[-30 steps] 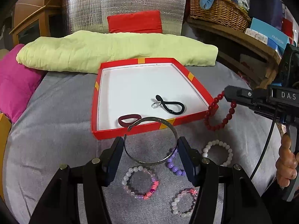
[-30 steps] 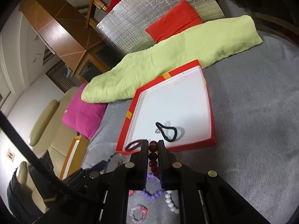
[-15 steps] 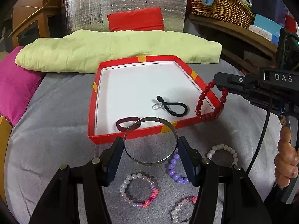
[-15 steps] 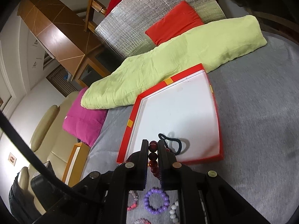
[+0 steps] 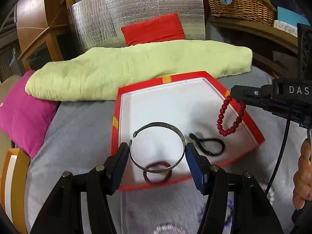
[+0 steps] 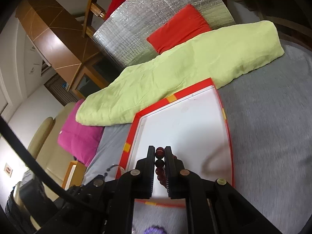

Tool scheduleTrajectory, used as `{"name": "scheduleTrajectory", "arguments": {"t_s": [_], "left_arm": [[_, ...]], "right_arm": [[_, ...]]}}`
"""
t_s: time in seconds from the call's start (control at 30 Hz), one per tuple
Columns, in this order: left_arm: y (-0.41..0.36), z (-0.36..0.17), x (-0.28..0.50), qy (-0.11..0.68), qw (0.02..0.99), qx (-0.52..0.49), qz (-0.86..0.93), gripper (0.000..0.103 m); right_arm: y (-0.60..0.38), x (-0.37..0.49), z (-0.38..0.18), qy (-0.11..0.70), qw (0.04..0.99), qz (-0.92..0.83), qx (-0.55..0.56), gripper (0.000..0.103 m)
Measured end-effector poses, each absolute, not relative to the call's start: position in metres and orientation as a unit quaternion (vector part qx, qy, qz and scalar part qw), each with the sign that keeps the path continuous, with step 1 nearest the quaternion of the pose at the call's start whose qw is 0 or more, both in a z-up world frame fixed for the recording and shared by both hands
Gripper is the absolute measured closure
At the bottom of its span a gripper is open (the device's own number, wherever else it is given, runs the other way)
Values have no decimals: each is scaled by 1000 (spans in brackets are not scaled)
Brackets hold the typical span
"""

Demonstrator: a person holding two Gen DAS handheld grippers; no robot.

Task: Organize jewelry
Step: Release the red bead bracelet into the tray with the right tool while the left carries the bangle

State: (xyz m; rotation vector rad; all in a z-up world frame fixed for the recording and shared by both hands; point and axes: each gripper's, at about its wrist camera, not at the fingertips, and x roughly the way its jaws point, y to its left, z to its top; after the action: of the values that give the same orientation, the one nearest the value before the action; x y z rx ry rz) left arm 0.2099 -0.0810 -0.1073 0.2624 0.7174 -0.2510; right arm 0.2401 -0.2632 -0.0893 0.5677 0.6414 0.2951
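My left gripper (image 5: pixel 157 150) is shut on a silver open bangle (image 5: pixel 182 139), pinched across its width between the blue pads and held above the near part of the red tray (image 5: pixel 140 84) with a white floor. A dark red ring (image 5: pixel 156 180) and a black cord loop (image 5: pixel 212 146) lie in the tray. My right gripper (image 6: pixel 159 152) is shut on a red bead bracelet (image 6: pixel 159 162). In the left wrist view the bracelet (image 5: pixel 227 131) dangles from the right gripper (image 5: pixel 234 92) over the tray's right rim.
The tray sits on a grey cloth surface. A folded green cloth (image 5: pixel 136 68) lies behind it and a pink cushion (image 5: pixel 19 113) to the left. A wicker basket (image 5: pixel 239 0) stands on a shelf at back right. A purple bead bracelet (image 6: pixel 154 230) lies in front of the tray. A hand (image 5: pixel 302 175) grips the right handle.
Both grippers moved forward. The bangle went from the grey cloth in front of the tray to above its floor. The red beads moved from outside the tray's right corner to over its rim.
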Motion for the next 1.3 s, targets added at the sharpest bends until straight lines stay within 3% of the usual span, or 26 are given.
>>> {"name": "scheduleTrajectory", "arguments": {"t_s": [0.8, 1.3], "left_arm": [[-90, -141, 295, 380, 912, 134, -79, 42], [-92, -158, 302, 407, 898, 151, -72, 41]], "right_arm": [[-245, 312, -104, 325, 899, 138, 258, 92], [-257, 316, -120, 351, 895, 93, 259, 89]]}}
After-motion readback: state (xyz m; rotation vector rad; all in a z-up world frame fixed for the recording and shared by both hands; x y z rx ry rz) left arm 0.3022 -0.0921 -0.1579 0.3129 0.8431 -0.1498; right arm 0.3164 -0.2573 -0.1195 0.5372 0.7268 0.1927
